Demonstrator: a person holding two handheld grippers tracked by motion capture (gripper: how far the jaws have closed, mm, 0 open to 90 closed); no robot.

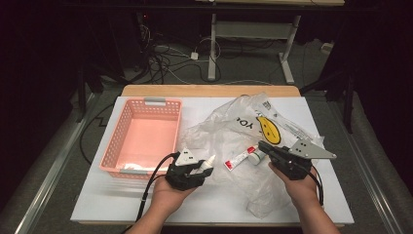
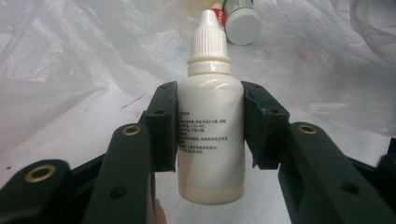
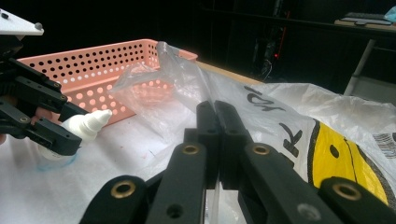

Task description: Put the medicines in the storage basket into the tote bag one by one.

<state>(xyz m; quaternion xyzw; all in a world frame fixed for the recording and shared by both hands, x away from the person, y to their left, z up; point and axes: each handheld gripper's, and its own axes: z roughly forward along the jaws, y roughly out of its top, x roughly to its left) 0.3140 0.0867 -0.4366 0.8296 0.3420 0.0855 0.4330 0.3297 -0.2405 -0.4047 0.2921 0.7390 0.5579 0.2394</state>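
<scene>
A white dropper bottle point(image 2: 210, 130) with a ribbed cap sits between the jaws of my left gripper point(image 2: 210, 119), which is shut on its body. From above, the bottle point(image 1: 207, 162) points right, in my left gripper point(image 1: 203, 168) just off the basket's near right corner. A crumpled clear plastic bag point(image 1: 234, 122) with a yellow smiley print covers the table's middle and right. My right gripper point(image 1: 263, 146) rests on it, and its jaws point(image 3: 216, 109) are pressed together with the bag's film point(image 3: 289, 107) pinched and pulled up at their tips. The bottle point(image 3: 86, 125) is seen there at left.
A pink perforated basket point(image 1: 141, 105) stands at the left of the white table point(image 1: 219, 209). A red-and-white tube point(image 1: 238, 160) and a small white-capped container point(image 1: 255, 155) lie on the bag between the grippers. Cables and table legs fill the dark floor behind.
</scene>
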